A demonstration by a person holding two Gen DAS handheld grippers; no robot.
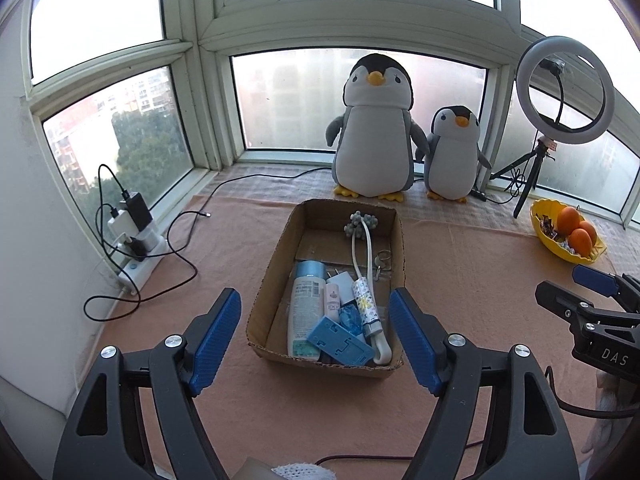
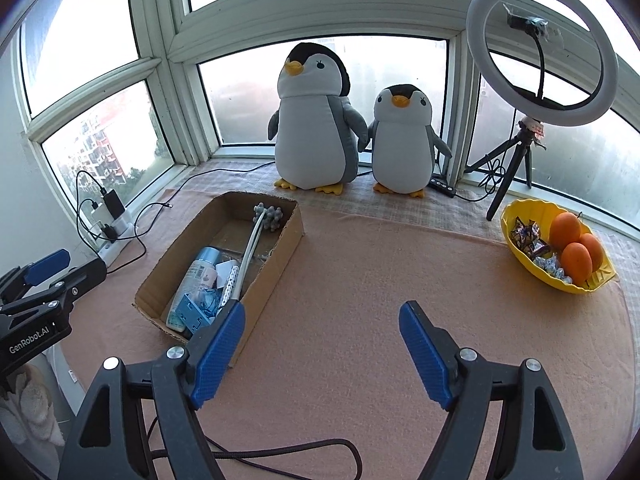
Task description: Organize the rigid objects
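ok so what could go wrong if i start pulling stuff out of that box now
1. The things in the cardboard box are piled at the near end: the blue bracket lies on the white bottle, so lifting one may drag others.
2. The long white handle crosses the pile and could snag.
3. Both the left tool and the right tool are open; the light box could slide on the cloth.

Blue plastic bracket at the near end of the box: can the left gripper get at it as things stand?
Probably yes. The blue plastic bracket lies on top of the other items in the open cardboard box, and the left gripper is open and empty, lined up with that end.
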